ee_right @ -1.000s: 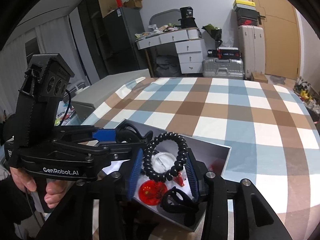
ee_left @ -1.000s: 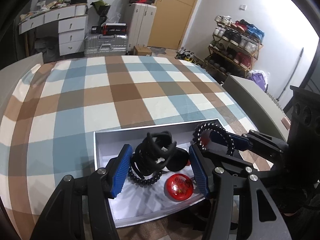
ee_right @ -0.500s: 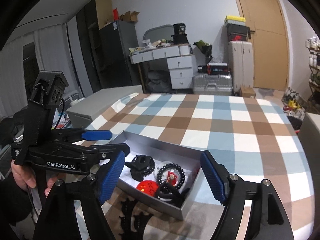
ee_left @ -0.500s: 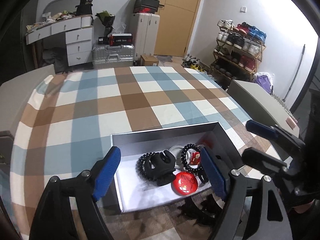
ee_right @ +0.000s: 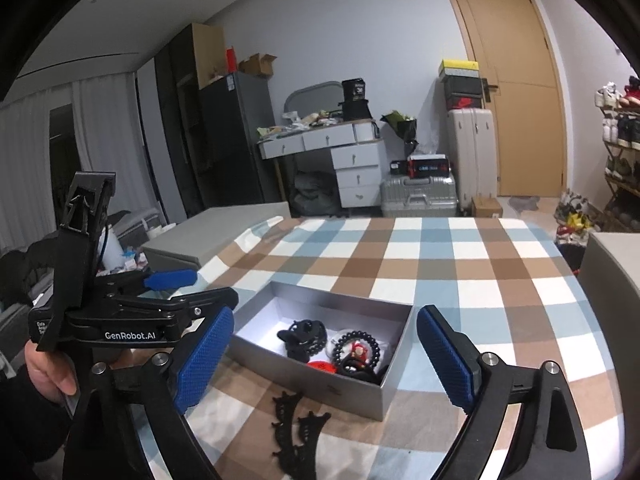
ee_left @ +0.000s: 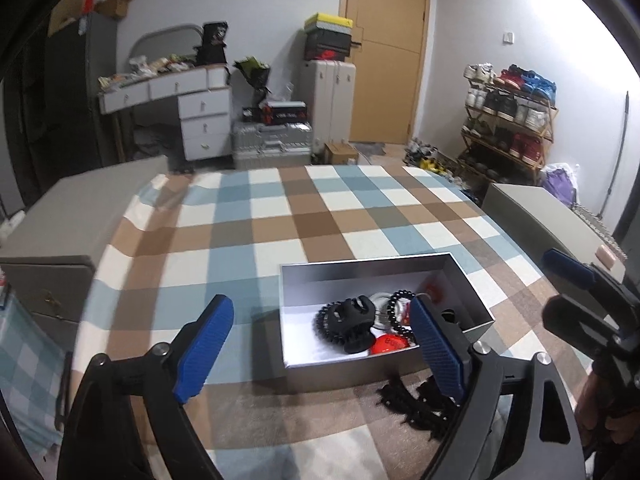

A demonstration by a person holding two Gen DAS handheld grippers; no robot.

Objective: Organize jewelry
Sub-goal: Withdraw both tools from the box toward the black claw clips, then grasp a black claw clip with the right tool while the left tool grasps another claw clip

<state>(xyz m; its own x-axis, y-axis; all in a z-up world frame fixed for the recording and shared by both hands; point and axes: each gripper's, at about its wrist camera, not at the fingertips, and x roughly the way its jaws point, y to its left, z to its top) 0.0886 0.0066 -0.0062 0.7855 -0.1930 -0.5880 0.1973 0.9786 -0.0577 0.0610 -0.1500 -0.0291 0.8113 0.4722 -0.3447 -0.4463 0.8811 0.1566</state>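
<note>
Checked cloth (ee_right: 460, 264) bears the box (ee_right: 394, 360), both grippers (left (ee_left: 320, 350), right (ee_right: 326, 354)) just spread empty, so the lace (ee_right: 294, 432) outside could snag.

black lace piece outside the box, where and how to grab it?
Judgement: pinch one narrow curved end of the black lace piece, coming from above. It lies flat on the checked cloth in front of the silver box, so a side approach finds no edge. Both grippers stand open and empty.
</note>
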